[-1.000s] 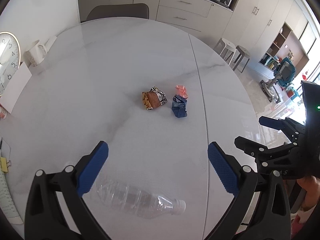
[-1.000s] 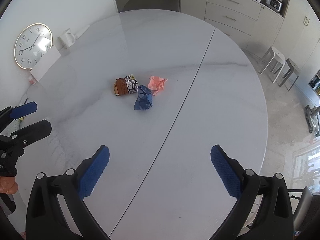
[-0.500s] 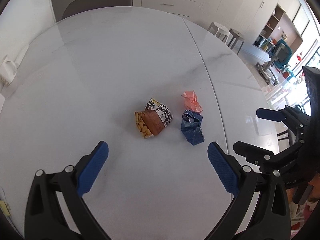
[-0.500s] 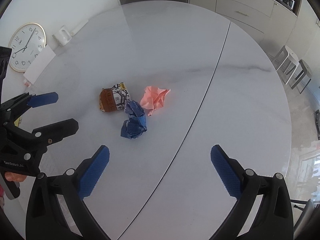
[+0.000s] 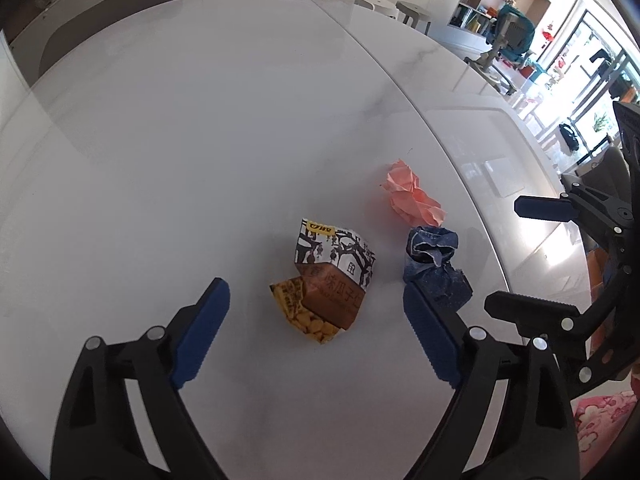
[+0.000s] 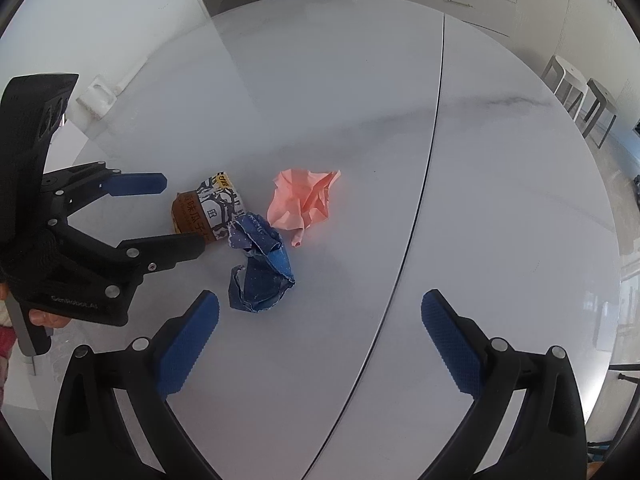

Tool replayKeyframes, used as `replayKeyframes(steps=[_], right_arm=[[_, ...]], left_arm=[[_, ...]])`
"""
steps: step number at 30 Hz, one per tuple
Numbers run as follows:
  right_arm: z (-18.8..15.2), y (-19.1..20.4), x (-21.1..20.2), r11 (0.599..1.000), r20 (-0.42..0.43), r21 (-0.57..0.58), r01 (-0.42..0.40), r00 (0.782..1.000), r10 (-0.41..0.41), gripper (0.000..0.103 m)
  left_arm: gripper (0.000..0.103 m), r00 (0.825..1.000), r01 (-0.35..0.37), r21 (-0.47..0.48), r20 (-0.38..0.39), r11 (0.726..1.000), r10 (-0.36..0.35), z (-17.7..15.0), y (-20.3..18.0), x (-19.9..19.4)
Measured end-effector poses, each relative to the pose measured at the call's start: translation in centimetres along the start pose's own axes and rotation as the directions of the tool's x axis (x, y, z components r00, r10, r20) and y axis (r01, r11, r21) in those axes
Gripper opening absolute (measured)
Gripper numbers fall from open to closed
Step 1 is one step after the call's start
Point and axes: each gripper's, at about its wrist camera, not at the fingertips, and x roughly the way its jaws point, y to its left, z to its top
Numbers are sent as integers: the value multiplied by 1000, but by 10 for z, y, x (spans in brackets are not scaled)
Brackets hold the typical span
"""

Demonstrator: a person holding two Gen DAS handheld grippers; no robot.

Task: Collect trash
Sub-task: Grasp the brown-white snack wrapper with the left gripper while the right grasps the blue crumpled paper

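Observation:
Three pieces of trash lie together on the white marble table [image 5: 200,120]: a crumpled snack packet [image 5: 330,280] [image 6: 210,212], a blue paper wad [image 5: 434,264] [image 6: 260,264] and a pink paper wad [image 5: 412,198] [image 6: 302,200]. My left gripper [image 5: 316,330] [image 6: 176,212] is open, its fingers on either side of the snack packet, just short of it. My right gripper [image 6: 316,340] [image 5: 516,256] is open and empty, just behind the blue wad.
A grey chair [image 5: 108,12] stands at the table's far side. Stools [image 6: 580,92] stand on the floor to the right. A white block [image 6: 96,98] sits near the table's left edge. A seam [image 6: 432,160] runs across the tabletop.
Both grippers have moved forward toward the trash. The left one now brackets the snack packet; the plastic bottle seen a second ago has dropped out of view.

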Motion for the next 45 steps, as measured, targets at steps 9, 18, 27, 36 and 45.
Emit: replayKeyframes(steps=[9,18,27,36,45], right_arm=[[-1,1,7,1000,-3,14,-16,1000,16,101],[-1,14,8,1000,-1,2,-10,1000,10,101],[4,31,27,999,29,37,24,999,-25,101],[8,46,37,996,47,-24,84,995,-83,82],[-4,37,26,997,66,-61,54,997,-50,34]], left_arm=[[57,1000,-17,17,14,1000,17,3,-3,12],[33,1000,-17,-32,19,999,17,1,-2,8],[23,999,-48,-124,5,991,49,-8,13,-7],[23,999,-35,-180,9,983,38,-22,26,-8],[23,999,-39,-202,0,979,40,-28,22,-14]])
